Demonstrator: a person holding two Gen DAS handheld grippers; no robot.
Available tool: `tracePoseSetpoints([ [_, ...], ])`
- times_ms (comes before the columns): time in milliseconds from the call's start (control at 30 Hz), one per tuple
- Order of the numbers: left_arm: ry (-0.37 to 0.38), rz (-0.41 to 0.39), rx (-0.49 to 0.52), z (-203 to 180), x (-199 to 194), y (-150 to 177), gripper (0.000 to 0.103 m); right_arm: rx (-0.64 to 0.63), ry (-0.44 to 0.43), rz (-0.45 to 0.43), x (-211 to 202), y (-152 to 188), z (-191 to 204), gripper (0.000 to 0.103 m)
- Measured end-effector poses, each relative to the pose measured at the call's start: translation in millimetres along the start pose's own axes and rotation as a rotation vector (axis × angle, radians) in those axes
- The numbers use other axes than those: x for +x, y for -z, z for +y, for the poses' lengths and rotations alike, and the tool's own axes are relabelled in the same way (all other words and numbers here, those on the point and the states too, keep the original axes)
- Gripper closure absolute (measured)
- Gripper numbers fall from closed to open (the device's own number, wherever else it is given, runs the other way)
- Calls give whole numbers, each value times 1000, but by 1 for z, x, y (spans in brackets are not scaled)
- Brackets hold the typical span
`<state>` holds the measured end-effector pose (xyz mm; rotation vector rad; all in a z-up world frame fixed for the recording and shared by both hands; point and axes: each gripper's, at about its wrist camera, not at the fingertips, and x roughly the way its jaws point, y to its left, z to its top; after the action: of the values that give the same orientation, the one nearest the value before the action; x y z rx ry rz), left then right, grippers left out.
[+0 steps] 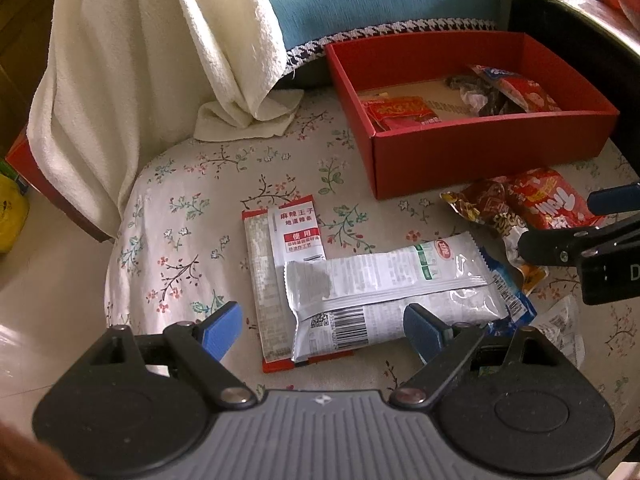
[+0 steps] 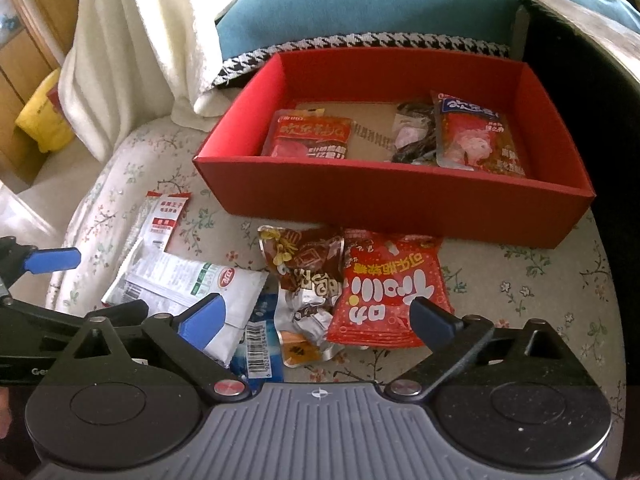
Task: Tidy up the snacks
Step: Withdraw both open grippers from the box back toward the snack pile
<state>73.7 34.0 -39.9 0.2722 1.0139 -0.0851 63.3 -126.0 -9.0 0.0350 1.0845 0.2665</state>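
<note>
Left gripper (image 1: 322, 326): jaws spread wide, silver snack packet (image 1: 384, 296) between them, ungripped.
Right gripper (image 2: 320, 320): jaws released, red candy bag (image 2: 390, 292) between them.
Red box (image 2: 360, 204): beyond both.

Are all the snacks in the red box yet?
Not yet. Three packets already lie in the red box. Both grippers, left and right, are open and hold nothing. The white packet, red candy bag and a few more remain on the floral cloth.

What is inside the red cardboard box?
The red cardboard box holds a red snack packet, a red-and-blue pouch and a dark crumpled wrapper. Anything beneath them is hidden.
</note>
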Motion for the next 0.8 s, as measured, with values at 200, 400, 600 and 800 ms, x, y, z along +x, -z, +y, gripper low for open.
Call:
tracePoseSetpoints([
  [200, -3, 13, 12, -2, 4, 1, 21, -9, 5, 8, 2, 0, 0, 2],
  [400, -10, 21, 22, -4, 9, 1, 21, -17, 8, 20, 6, 0, 0, 2],
  [600, -46, 3, -22, 15, 9, -7, 21, 13, 14, 7, 5, -4, -8, 2],
  [800, -37, -10, -165, 55, 11, -16, 21, 31, 2, 4, 4, -6, -17, 0],
])
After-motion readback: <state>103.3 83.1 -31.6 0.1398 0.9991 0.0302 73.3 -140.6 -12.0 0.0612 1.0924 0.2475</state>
